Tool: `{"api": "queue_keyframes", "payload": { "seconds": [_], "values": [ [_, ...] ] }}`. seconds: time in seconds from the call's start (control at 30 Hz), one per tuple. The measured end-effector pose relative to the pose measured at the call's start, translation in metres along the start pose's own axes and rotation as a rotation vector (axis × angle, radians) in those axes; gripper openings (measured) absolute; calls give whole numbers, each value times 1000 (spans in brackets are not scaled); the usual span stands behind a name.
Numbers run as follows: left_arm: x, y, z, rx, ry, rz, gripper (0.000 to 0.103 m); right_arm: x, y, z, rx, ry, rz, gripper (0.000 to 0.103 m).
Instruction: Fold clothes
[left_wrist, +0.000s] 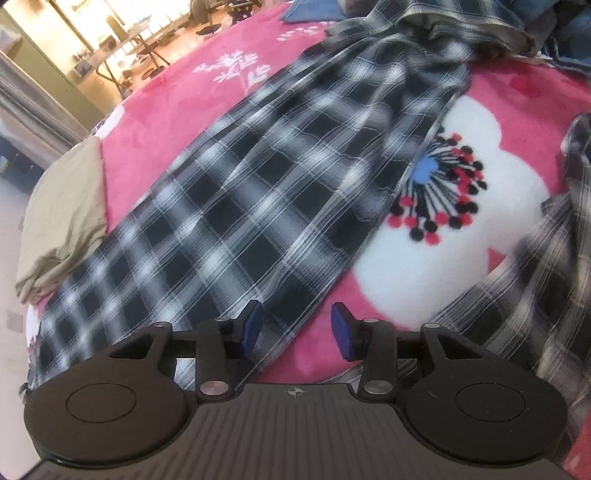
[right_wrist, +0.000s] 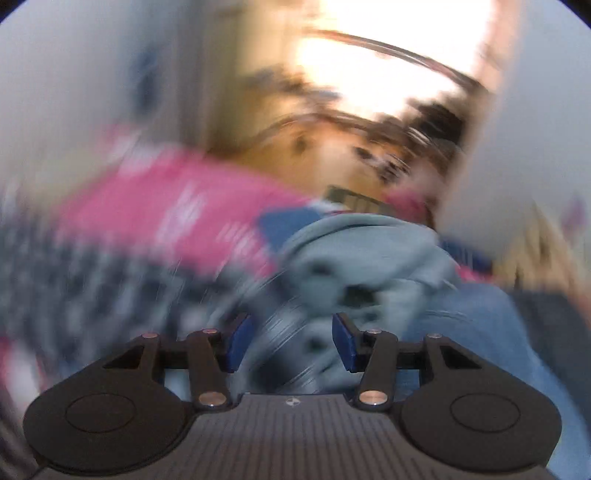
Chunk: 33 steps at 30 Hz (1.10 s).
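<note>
A black-and-white plaid garment lies stretched in a long band from the lower left of the left wrist frame up toward the upper right, spread on a pink floral blanket. Its far end bunches into folds at the top of the frame, and a second plaid stretch runs down the right edge; whether that is part of the same piece cannot be told. A folded beige cloth sits at the left edge, touching the plaid.

The left hand-held gripper hangs over the near edge of the plaid with its blue pads apart and nothing between them. The right hand-held gripper also has its pads apart and empty; its view is heavily blurred, showing a pale grey-green garment heaped ahead and denim to the lower right.

The plaid looks like thin woven fabric: light, limp, and likely to sag and slide rather than hold a crease. A pinch at the hemmed edge or a corner near the bottom of the frame should carry it best, with the other end held so the band folds over evenly.
</note>
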<state>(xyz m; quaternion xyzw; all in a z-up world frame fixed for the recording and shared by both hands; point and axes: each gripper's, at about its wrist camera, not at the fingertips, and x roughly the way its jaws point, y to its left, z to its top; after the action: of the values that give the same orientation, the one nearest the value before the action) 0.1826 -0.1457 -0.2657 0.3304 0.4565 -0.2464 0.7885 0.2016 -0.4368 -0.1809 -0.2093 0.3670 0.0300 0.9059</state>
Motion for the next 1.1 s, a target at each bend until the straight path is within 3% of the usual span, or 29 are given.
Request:
{"api": "queue_keyframes", "payload": {
  "seconds": [0.1, 0.2, 0.3, 0.37, 0.57, 0.67, 0.8, 0.93, 1.03, 1.1],
  "values": [
    [1, -3, 5, 3, -1, -3, 41, 31, 61, -9, -302, 2, -72, 45],
    [1, -4, 6, 13, -7, -2, 41, 63, 78, -11, -397, 26, -125, 38],
    [0, -6, 4, 17, -8, 3, 41, 49, 45, 11, -115, -11, -19, 38],
    [3, -6, 1, 3, 4, 2, 41, 30, 20, 15, 71, -30, 6, 38],
    [6, 2, -2, -79, 20, -2, 41, -4, -55, -29, 525, 33, -24, 34],
    [4, 4, -4, -89, 28, 20, 41, 5, -72, -7, 425, -19, -58, 34],
    [-4, 3, -9, -110, 59, 60, 41, 55, -81, 71, 259, -94, 70, 33],
    [-16, -2, -14, -125, 90, 107, 41, 169, -75, 126, 109, 113, 208, 31],
    [-26, -7, -17, -109, 100, 141, 41, 243, -58, 120, 40, 345, 143, 30],
    [-32, -9, -20, -86, 99, 166, 45, 265, -47, 98, -99, 443, 77, 30]
  ]
}}
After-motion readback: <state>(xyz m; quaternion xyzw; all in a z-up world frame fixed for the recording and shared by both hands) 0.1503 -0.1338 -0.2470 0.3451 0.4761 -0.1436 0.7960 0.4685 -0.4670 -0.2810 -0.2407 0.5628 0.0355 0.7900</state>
